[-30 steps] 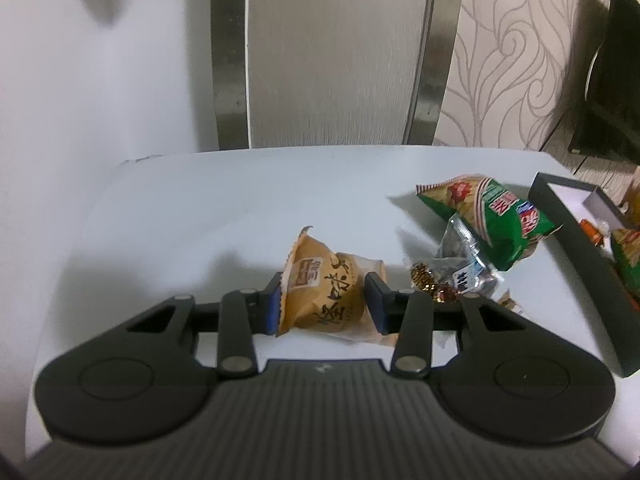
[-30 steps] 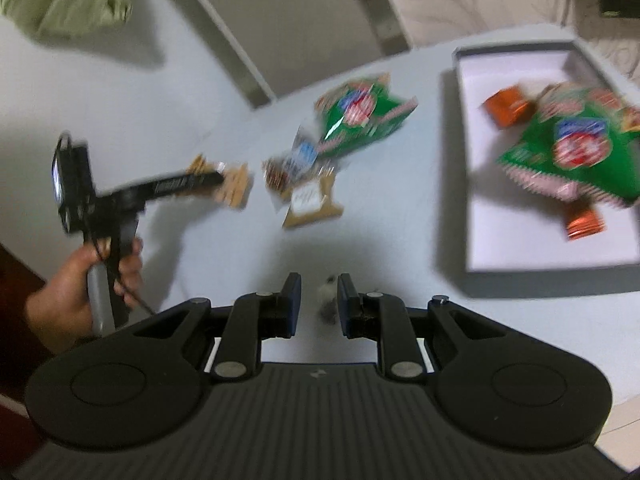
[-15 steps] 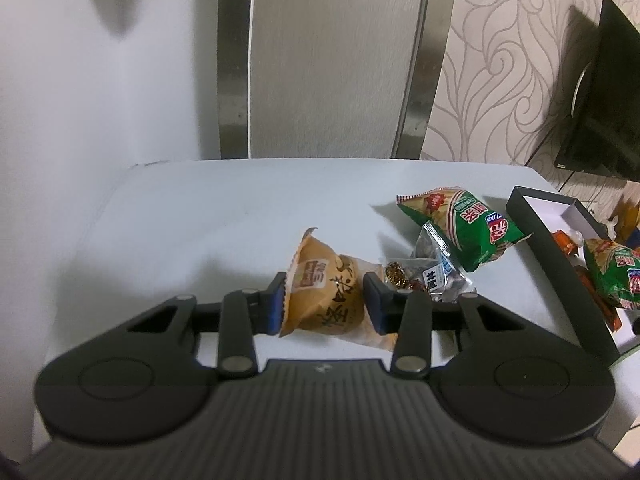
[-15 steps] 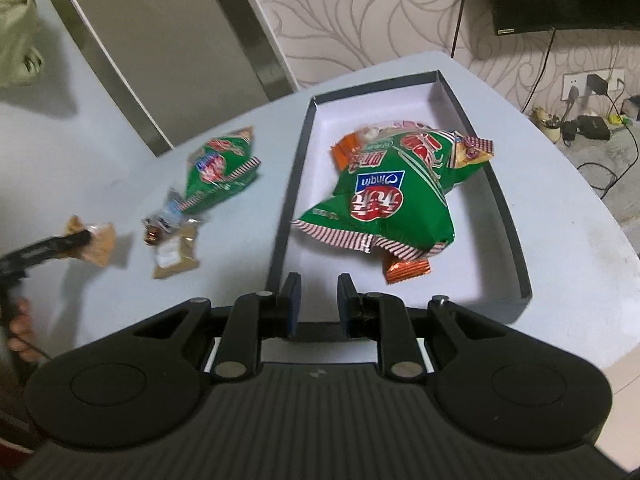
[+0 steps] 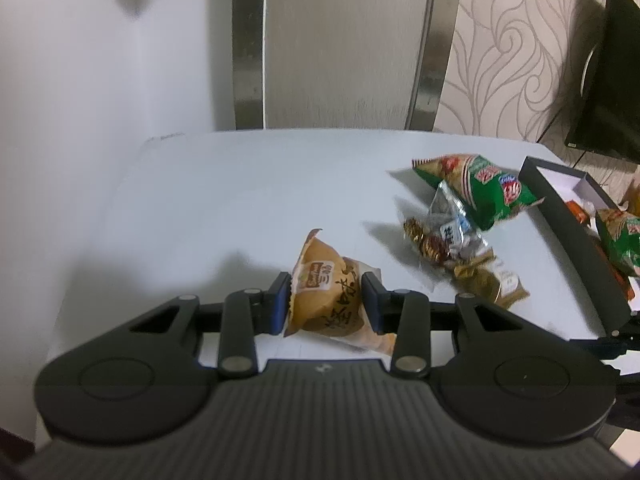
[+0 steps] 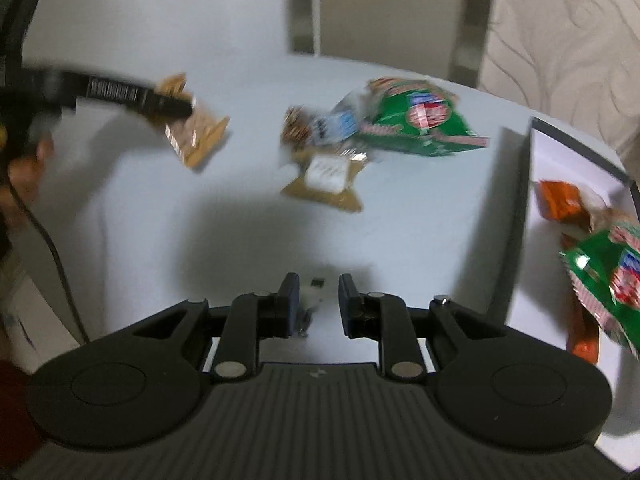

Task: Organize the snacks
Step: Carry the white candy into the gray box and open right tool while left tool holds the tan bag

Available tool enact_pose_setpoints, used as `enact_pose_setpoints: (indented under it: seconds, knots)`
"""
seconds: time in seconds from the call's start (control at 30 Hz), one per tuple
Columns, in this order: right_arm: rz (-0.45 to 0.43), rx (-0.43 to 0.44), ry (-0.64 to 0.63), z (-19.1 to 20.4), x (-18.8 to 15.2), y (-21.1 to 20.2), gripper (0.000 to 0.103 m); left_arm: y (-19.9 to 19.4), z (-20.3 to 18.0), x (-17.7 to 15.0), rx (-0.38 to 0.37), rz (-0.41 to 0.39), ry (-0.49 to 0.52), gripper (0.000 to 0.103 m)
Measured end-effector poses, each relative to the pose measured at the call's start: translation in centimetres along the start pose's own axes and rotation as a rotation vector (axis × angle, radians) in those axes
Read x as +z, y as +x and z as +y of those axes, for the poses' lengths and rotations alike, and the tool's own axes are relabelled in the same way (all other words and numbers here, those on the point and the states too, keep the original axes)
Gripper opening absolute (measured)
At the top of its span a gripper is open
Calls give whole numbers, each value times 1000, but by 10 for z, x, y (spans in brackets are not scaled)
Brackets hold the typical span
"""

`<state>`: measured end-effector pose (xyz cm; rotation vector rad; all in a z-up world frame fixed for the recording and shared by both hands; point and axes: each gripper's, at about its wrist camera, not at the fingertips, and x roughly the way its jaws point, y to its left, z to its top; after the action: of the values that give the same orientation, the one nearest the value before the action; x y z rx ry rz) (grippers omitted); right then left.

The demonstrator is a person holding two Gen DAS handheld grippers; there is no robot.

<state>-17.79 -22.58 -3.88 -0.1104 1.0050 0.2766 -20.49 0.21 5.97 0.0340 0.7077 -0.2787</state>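
My left gripper (image 5: 325,296) is shut on a tan snack packet (image 5: 330,300) and holds it above the white table (image 5: 224,200). The same packet (image 6: 196,136) shows in the right wrist view, held at the far left. My right gripper (image 6: 319,300) is open and empty, low over the table's near side. A green chip bag (image 5: 480,188), a clear candy packet (image 5: 444,232) and a brown packet (image 5: 492,276) lie in a cluster on the table. The dark box (image 6: 520,216) at the right holds another green bag (image 6: 604,280) and orange packets (image 6: 560,200).
A white wall is at the left and a grey panel at the back (image 5: 340,40). A black TV (image 5: 608,80) hangs at the far right. The hand holding the left gripper (image 6: 24,168) is at the table's left edge.
The right gripper swung from over the box back left to the table and its jaws opened a little. The left gripper lifted the tan packet and drew back slightly.
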Motion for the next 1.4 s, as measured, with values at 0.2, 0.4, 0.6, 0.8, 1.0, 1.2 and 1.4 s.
enact_pose_setpoints:
  seconds: [0.2,0.4,0.6,0.8,1.0,1.2,1.4]
  knots:
    - [26,8,-25,6,-1,12,25,5,5,-14,-11,31,0,41]
    - [27,-8,-16,7,-4,9,18,8,8,-15,-27,28,-11,41]
    - [1,-20,1,5,-3,-15,17,9,7,-10,-34,23,-4,40]
    - [-68,-96,52,-19,1,-55,16,6,6,-2,-37,3,-5,40]
    - [-71,-256,130,-77,-8,-78,17,1,4,-1,-30,-6,-12,39]
    - [-6,-286,142,-111,-18,-55,17,-10,-1,3,-27,-17,-4,39]
    - [-33,-294,162,-125,-12,-46,18,-19,-14,16,-49,-52,18,39]
